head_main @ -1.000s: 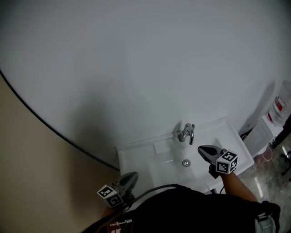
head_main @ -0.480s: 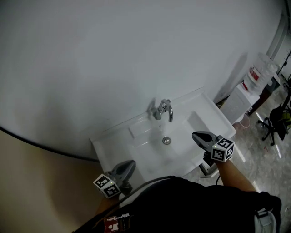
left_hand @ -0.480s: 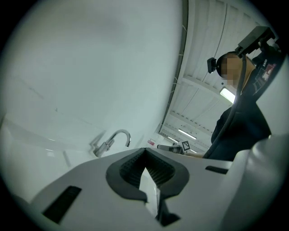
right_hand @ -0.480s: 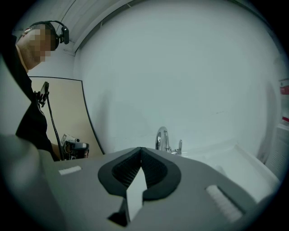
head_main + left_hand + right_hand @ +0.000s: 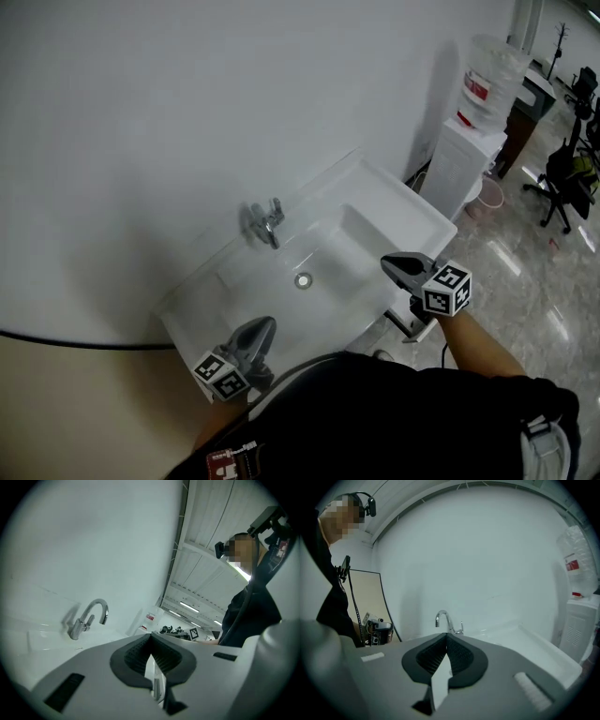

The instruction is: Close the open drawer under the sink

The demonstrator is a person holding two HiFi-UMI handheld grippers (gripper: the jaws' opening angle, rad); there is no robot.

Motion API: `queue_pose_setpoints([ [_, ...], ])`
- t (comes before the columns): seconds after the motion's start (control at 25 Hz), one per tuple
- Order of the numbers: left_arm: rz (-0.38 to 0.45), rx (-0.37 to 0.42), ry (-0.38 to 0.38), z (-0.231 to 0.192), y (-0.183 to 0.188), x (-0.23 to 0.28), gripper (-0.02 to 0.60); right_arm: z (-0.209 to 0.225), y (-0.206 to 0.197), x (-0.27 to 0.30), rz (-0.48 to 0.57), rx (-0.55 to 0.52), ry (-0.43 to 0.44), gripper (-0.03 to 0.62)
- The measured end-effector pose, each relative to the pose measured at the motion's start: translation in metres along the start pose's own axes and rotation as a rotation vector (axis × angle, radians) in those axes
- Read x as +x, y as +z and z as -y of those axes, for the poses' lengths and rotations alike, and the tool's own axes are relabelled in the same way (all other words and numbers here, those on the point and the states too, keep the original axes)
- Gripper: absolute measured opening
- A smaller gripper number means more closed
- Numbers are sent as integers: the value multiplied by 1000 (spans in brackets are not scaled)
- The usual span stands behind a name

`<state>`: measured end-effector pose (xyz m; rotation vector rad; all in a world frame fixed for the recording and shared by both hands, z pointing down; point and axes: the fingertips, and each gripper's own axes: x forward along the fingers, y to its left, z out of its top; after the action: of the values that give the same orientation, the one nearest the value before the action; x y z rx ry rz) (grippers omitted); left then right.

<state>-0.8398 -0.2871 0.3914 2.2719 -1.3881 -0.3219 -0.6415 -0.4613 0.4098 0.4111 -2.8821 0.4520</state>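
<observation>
The person is standing at a white sink (image 5: 418,214) that is sitting against a plain white wall (image 5: 187,94), with a gripper in each hand. The left gripper (image 5: 265,325) is hovering over the sink's front left corner, and the right gripper (image 5: 389,264) is hovering over its front right corner, so the two are well apart with the basin between them. Both are pointing toward the wall.

In the left gripper view, the left gripper's (image 5: 151,639) jaws are resting together at the tips and are gripping nothing. In the right gripper view, the right gripper's (image 5: 446,637) jaws are likewise pressing shut on nothing.

A chrome faucet (image 5: 265,223) is standing at the sink's back edge, and a round drain (image 5: 303,279) is lying in the basin in front of it. The faucet is showing past each gripper's tips in both gripper views (image 5: 86,618) (image 5: 446,619).

The drawer (image 5: 417,331) is peeking out below the sink's front right corner, just under the right gripper. Only a bit of white front with a dark handle is showing, and neither gripper is touching it.

Past the sink's right edge, a white water dispenser (image 5: 459,159) with a bottle (image 5: 489,70) on top is standing against the wall on a glossy floor (image 5: 525,272).
</observation>
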Motion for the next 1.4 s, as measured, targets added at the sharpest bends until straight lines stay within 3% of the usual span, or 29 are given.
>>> queue_pose_setpoints([
  [0.4,-81,-33,-54,74,-58,145,0,86,-36,-91,-7,-19,2,2],
  [0.56,-181,-46,-110,93,-101,184,0,103,-54,-115,-9,-26,-22,3],
  [0.88,-383,-18,-273,138,-175,230,0,132,-102,-167,39,34,-154,3],
  [1.4,-546,29,-384,181,-258,305,0,168,-206,-242,12,89,-268,3],
])
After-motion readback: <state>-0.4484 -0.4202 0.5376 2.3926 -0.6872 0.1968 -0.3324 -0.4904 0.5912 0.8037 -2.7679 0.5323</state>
